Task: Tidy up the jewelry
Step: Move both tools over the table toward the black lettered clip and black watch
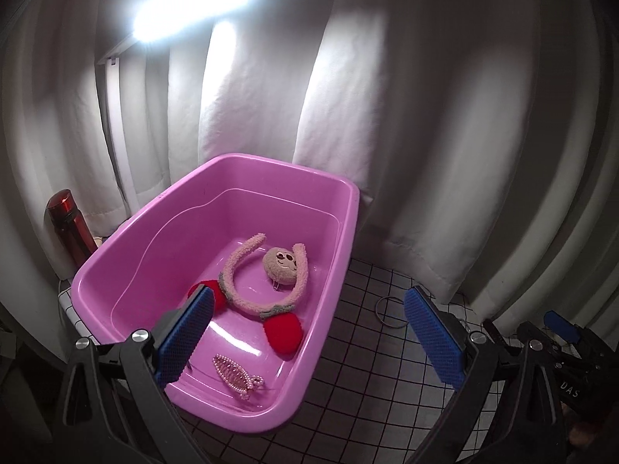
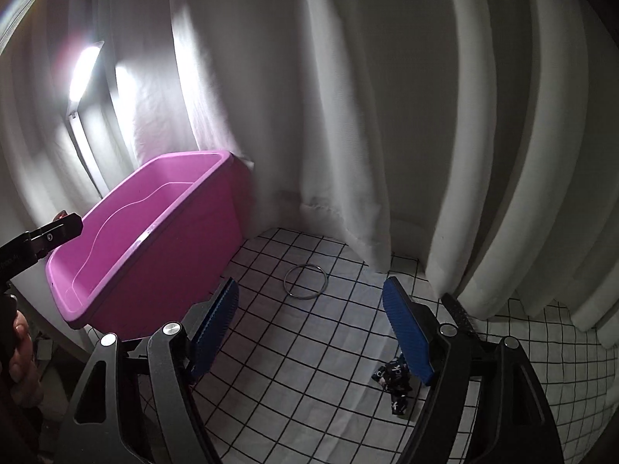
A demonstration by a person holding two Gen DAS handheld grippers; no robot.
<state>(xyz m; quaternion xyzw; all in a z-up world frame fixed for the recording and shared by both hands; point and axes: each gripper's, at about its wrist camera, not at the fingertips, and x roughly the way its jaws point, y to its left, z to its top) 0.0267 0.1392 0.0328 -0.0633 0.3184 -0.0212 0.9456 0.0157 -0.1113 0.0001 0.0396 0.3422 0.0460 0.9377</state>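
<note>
Our left tool (image 1: pixel 309 334) stands wide open over the near corner of the pink tub (image 1: pixel 350 232), holding nothing. Inside the tub lie a fuzzy headband (image 1: pixel 247 270) with red pompoms, a round plush clip (image 1: pixel 280 265) and a beaded hair claw (image 1: pixel 238 375). Our right tool (image 2: pixel 309 326) has its jaws opening, with nothing between them, above the checked cloth (image 2: pixel 309 367) on the worktop. A metal ring (image 2: pixel 305 282) lies on the cloth just beside the tub, and a dark printed scrunchie (image 2: pixel 394 382) lies nearer us by the right finger. A red bottle (image 1: pixel 69 224) stands behind the tub.
</note>
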